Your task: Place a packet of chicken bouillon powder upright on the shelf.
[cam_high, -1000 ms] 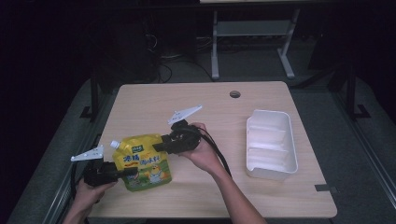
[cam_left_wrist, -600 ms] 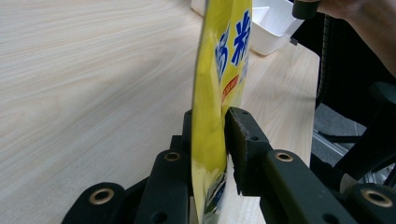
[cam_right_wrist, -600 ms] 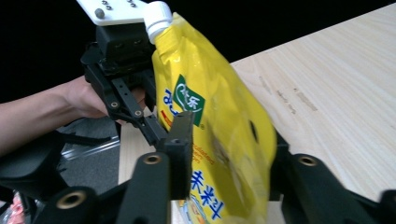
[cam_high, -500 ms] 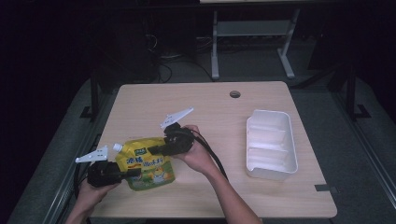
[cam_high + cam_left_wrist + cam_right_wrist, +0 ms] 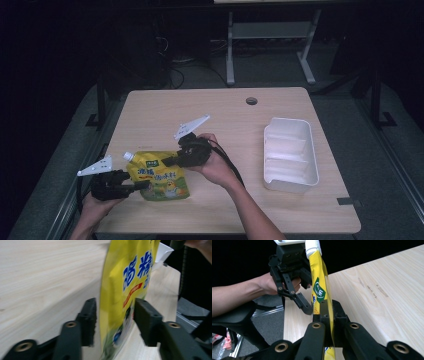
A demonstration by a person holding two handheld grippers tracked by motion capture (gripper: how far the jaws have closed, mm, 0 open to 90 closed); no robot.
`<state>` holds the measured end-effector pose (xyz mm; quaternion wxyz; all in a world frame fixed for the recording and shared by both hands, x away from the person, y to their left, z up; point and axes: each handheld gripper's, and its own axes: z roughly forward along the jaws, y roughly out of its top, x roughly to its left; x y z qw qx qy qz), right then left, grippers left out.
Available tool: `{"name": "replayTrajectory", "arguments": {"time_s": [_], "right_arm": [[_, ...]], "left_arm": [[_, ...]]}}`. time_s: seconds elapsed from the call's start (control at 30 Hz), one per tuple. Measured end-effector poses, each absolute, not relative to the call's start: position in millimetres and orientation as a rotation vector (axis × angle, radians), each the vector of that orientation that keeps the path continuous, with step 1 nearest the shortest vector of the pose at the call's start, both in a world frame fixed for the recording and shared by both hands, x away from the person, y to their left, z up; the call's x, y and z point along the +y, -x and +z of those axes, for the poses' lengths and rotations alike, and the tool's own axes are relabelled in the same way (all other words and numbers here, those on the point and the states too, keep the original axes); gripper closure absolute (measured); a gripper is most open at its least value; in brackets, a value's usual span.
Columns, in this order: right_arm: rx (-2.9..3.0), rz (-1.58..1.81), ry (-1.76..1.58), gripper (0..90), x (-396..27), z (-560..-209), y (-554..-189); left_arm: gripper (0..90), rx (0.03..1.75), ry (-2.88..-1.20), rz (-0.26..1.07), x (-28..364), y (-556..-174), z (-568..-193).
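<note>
The right tool (image 5: 169,161) is pinching the yellow pouch (image 5: 160,176) tight at the lower left of the worktop (image 5: 230,125), the left tool (image 5: 142,185) is sitting wide around it, and the white tray (image 5: 290,152) is waiting empty.

A pale wooden tabletop (image 5: 235,125) with two things on it.

We see a light wood-grain tabletop with a small round hole (image 5: 251,101) near its far edge, at about one o'clock from the centre. At three to four o'clock a white divided tray (image 5: 290,150) rests flat on it, near the right edge. At about seven o'clock a yellow spouted pouch (image 5: 159,175) lies on the tabletop, well apart from the tray.
</note>
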<state>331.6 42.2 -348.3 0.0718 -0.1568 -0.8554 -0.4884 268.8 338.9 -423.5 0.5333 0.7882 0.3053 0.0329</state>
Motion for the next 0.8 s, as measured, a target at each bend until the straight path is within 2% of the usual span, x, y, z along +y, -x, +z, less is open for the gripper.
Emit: {"name": "replayTrajectory", "arguments": {"time_s": [0.2, 0.8], "right_arm": [[-2.594, -1.479, 0.509, 89.4, 25.2, -340.5, -331.9], [-2.667, -1.513, 0.615, 89.4, -30.9, -308.2, -334.5]], "left_arm": [[39.7, 0.764, -1.881, 0.132, 339.9, -268.3, -424.2], [35.6, 0.793, -1.931, 0.134, 335.0, -269.9, -432.5]]}}
